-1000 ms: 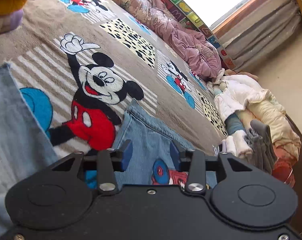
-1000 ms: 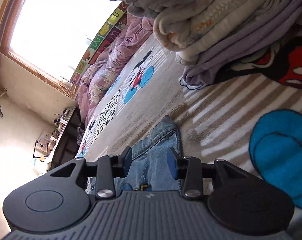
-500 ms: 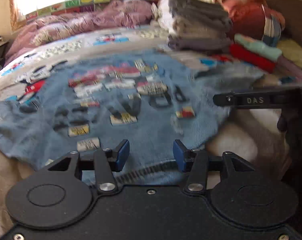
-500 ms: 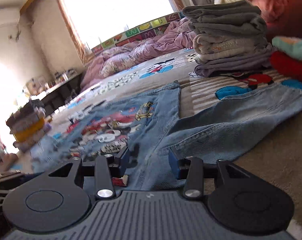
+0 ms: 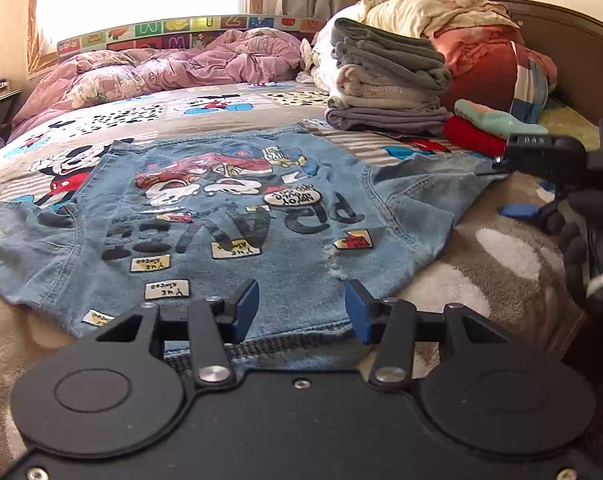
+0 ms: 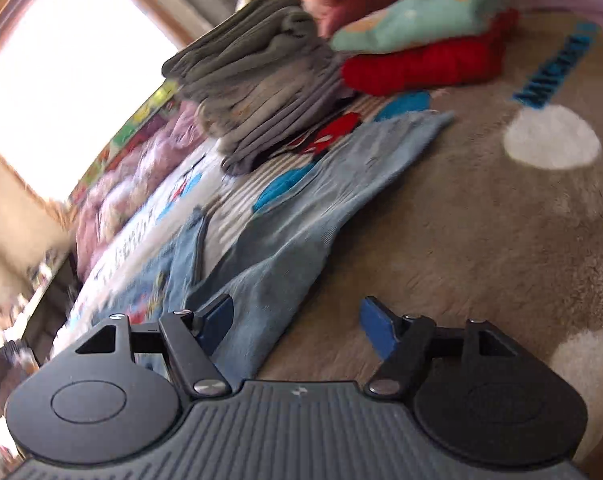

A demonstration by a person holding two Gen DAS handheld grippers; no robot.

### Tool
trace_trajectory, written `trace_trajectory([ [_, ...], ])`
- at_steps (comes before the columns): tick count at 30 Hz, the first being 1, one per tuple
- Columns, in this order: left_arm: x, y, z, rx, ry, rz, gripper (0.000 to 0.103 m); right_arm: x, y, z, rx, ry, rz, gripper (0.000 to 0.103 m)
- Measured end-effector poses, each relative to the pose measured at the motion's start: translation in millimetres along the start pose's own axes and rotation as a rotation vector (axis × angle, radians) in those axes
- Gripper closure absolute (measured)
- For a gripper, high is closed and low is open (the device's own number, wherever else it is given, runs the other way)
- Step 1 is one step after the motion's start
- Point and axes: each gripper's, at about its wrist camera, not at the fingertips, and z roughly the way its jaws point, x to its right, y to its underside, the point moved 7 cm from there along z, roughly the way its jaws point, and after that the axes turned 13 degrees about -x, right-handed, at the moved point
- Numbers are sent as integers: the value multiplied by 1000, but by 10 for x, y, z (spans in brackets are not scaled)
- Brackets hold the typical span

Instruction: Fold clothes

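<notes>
Left wrist view: a denim jacket (image 5: 237,216) lies spread flat, printed back up, on a bed cover (image 5: 501,264) patterned with cartoon mice. Its 2 sleeves reach out to either side. Behind it, toward the headboard, stands a stack of folded grey and beige clothes (image 5: 385,88), and just beside that a red folded garment (image 5: 475,138) with a teal one (image 5: 493,118) on top. A rumpled pink quilt (image 5: 173,72) lies along the far edge under the window, and a heap of cream and orange bedding (image 5: 461,36) sits behind the stack. Nothing lies on top of the jacket. The left gripper (image 5: 301,310) hangs low over the jacket's near hem, its blue pads spread apart with denim showing between them and nothing clasped. At the right edge the right gripper (image 5: 521,210) shows over the end of the right sleeve, a dark gloved hand (image 5: 577,232) behind it.

Right wrist view, blurred and tilted: the jacket's sleeve (image 6: 309,216) runs away from the camera across the brown cover (image 6: 481,216). The grey folded stack (image 6: 257,80) and the red garment (image 6: 425,64) under the teal one (image 6: 413,20) sit beyond it, well clear of the sleeve. The right gripper (image 6: 297,326) is spread wide and released; its left pad sits over the sleeve's edge, its right pad over bare cover, gripping nothing.
</notes>
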Motion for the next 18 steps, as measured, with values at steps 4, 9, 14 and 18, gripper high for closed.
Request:
trace_trajectory([
  [4, 199, -51, 71, -2, 34, 34, 57, 232, -358, 137, 62, -42, 102, 37],
  [9, 492, -422, 311, 19, 68, 66, 59, 385, -669, 269, 97, -82, 155, 39],
  [14, 719, -645, 559, 3, 89, 72, 62, 506, -962, 392, 117, -110, 180, 97],
  [18, 825, -588, 653, -42, 73, 104, 63, 556, -1070, 447, 119, -110, 181, 98],
])
